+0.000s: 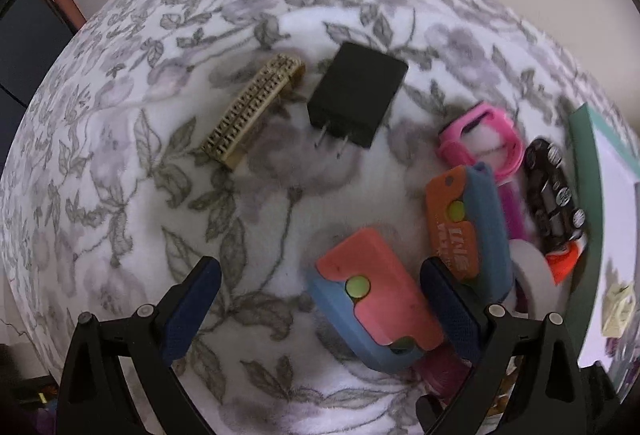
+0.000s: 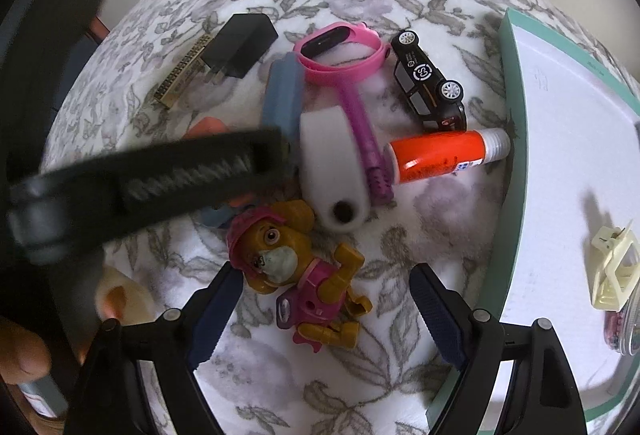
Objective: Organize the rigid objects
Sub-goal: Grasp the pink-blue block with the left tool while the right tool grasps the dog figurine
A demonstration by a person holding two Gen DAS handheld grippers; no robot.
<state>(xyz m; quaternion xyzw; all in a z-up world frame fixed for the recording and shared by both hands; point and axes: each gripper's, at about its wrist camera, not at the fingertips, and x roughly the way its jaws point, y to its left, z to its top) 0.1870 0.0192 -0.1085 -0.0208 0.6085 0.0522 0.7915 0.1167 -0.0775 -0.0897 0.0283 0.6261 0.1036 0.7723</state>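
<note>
On a floral cloth lie several small objects. My left gripper (image 1: 320, 299) is open, its jaws around a coral and blue box (image 1: 376, 295); an orange and blue box (image 1: 464, 223) leans beside its right finger. Further off lie a black plug adapter (image 1: 356, 95) and a beige hair clip (image 1: 252, 111). My right gripper (image 2: 324, 311) is open over a toy dog (image 2: 296, 267) in pink. Beyond it lie a white object (image 2: 332, 167), a pink watch (image 2: 344, 55), a black toy car (image 2: 432, 83) and an orange glue bottle (image 2: 440, 155).
A white tray with a teal rim (image 2: 508, 163) stands at the right; a cream claw clip (image 2: 612, 267) lies in it. The left gripper's body (image 2: 140, 179) crosses the right wrist view at left, hiding part of the boxes. The wall is behind the table.
</note>
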